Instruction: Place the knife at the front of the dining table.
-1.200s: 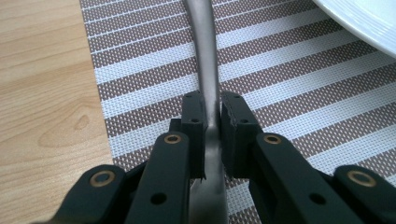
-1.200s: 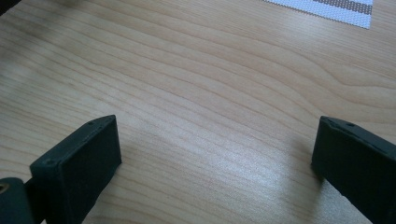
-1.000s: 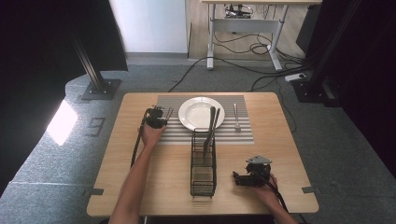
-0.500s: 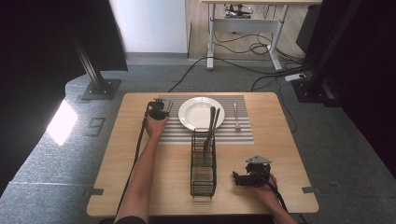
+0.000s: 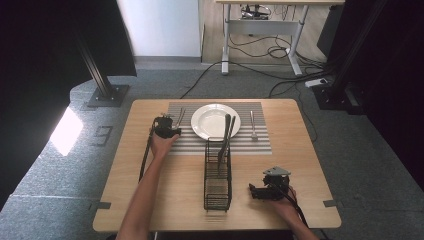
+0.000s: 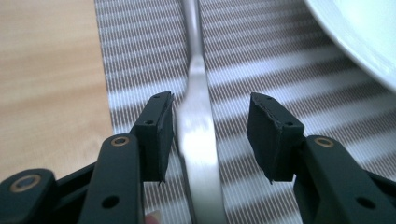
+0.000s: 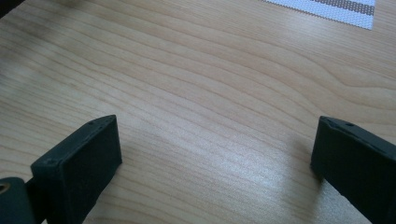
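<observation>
Left gripper view shows a metal fork [image 6: 198,140] lying flat on the striped placemat [image 6: 261,88], its handle running between the jaws of the left gripper [image 6: 212,135]. The jaws stand partly open, one on each side of the handle; the near jaw sits just beside it, the other stands clear, and neither grips it. The rim of the white plate [image 6: 359,42] lies just beside the fork. High view places this fork [image 5: 179,117] at the placemat's left end, left of the plate [image 5: 210,120], with the left gripper [image 5: 166,127] over its near end. A second fork [image 5: 253,125] lies right of the plate. A black wire rack [image 5: 217,185] holding utensils stands at mid-table. The right gripper [image 5: 260,191] rests on the wooden table [image 5: 125,180], jaws wide apart and empty.
</observation>
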